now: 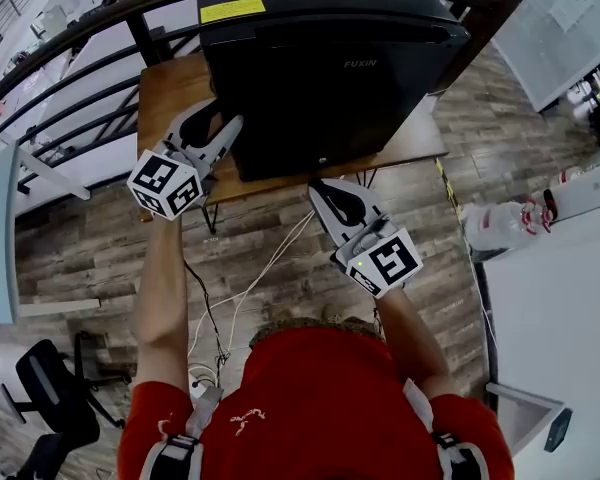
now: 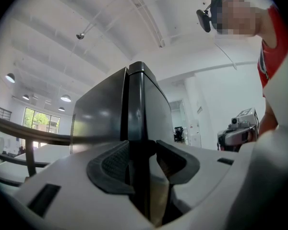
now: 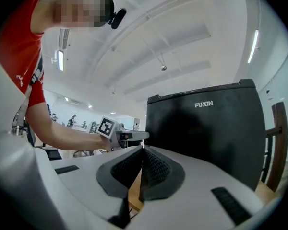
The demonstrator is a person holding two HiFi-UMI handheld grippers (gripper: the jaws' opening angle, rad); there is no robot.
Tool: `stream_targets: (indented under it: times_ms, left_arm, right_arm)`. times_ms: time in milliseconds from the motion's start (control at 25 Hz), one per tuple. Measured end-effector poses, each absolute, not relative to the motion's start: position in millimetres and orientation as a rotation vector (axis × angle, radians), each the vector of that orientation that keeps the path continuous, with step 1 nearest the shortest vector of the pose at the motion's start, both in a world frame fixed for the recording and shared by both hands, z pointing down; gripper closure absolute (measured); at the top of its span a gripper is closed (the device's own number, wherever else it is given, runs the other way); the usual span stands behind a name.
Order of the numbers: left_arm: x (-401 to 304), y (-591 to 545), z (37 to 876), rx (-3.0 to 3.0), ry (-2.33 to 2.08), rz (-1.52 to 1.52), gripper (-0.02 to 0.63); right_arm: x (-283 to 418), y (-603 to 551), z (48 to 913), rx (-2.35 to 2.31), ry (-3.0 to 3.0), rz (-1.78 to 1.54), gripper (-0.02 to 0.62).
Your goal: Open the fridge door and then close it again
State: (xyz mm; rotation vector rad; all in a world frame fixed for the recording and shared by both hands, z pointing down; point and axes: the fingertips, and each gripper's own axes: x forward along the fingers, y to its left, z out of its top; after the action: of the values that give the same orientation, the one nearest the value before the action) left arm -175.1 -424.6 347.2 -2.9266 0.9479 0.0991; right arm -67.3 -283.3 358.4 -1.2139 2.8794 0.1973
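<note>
A black mini fridge [image 1: 330, 18] stands on a wooden table [image 1: 170, 88], its FUXIN door [image 1: 340, 108] facing me and looking closed. My left gripper [image 1: 223, 136] is level at the door's left front corner. In the left gripper view the left gripper [image 2: 143, 159] is open, with the door's edge [image 2: 137, 109] standing between the pads and a gap on the right side. My right gripper [image 1: 325, 193] hangs just before the table's front edge, shut on nothing. In the right gripper view its pads [image 3: 153, 169] meet, and the door [image 3: 206, 133] fills the right half.
A dark railing [image 1: 70, 68] runs behind and left of the table. Cables [image 1: 250, 278] trail over the wood floor under it. A black office chair [image 1: 50, 388] sits at the lower left. A white desk [image 1: 550, 308] stands at the right.
</note>
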Motion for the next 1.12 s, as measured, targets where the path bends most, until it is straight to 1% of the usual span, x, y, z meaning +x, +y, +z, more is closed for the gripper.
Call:
stream_targets:
  times_ms: [480, 680, 920, 1120]
  left_arm:
    - [-175.7, -419.5, 349.1, -2.903, 1.005, 0.089, 0.431]
    - [-169.9, -396.8, 345.0, -2.889, 0.976, 0.127, 0.439]
    - [-164.7, -363.8, 344.8, -2.866, 1.007, 0.116, 0.445]
    - [-155.6, -332.2, 343.4, -2.845, 1.026, 0.115, 0.453]
  right_arm:
    - [-57.8, -270.6, 361.2, -1.216, 2.888, 0.200, 0.569]
    - [-54.8, -271.4, 358.7, -1.202, 2.893, 0.195, 0.569]
    - [-70.0, -259.3, 357.0, -1.149, 2.903, 0.197, 0.569]
    - [-68.7, -247.2, 355.2, -1.162, 2.887, 0.188, 0.569]
